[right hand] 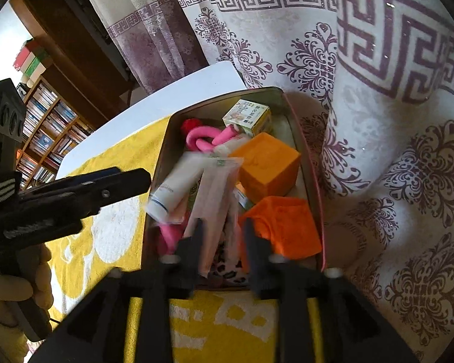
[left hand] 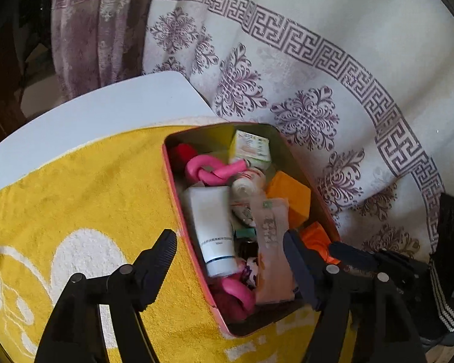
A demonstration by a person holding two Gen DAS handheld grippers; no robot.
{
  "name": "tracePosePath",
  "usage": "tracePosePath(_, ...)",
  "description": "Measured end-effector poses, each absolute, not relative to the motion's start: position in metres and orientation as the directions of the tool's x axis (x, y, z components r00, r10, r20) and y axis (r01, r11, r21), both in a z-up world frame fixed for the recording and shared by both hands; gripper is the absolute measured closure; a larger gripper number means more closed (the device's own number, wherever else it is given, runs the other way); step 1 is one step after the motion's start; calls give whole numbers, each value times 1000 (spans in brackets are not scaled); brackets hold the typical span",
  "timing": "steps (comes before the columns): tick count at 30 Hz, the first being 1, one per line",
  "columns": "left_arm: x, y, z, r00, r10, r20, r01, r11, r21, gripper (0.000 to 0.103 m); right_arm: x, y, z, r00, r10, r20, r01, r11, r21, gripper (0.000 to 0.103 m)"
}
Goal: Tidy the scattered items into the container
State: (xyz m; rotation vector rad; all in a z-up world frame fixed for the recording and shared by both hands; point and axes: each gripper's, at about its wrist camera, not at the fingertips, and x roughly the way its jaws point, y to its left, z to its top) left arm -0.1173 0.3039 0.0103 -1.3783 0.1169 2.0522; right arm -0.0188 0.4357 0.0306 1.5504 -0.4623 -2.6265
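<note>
Hovering spread and empty, two hand-held grippers (left hand: 230, 245) (right hand: 224, 233) over one full container (left hand: 178, 199).

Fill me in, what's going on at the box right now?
A person is holding a gripper in each hand over the pink-rimmed container on the yellow towel. The left gripper stands open above the white tube, with nothing between its fingers. The right gripper is also open, over the pale sachet, not pressing on it. The container already holds an orange block, an orange cloth, a pink foam curler and a small carton. No loose items show on the towel.
</note>
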Motion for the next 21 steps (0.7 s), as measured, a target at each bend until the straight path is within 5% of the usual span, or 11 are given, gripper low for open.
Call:
tracePosePath(2, -118, 303, 10, -225, 460, -859, -557, -784, -274, 29, -14, 437, 32, -507, -180, -843, -113, -956, 272, 38)
tracePosePath(8, -113, 300, 12, -223, 439, -870, -553, -792, -258, 28, -5, 437, 34, -503, -161, -849, -133, -956, 260, 34)
tracePosePath(11, -107, 298, 15, -239, 424, -874, -558, -796, -233, 18, 2, 436, 32, -490, -150, -859, -149, -956, 252, 30)
tracePosePath(21, -79, 290, 43, -363, 331, -871, -549, -831, -87, 18, 22, 424, 37, -479, -134, -868, -147, -962, 229, 23)
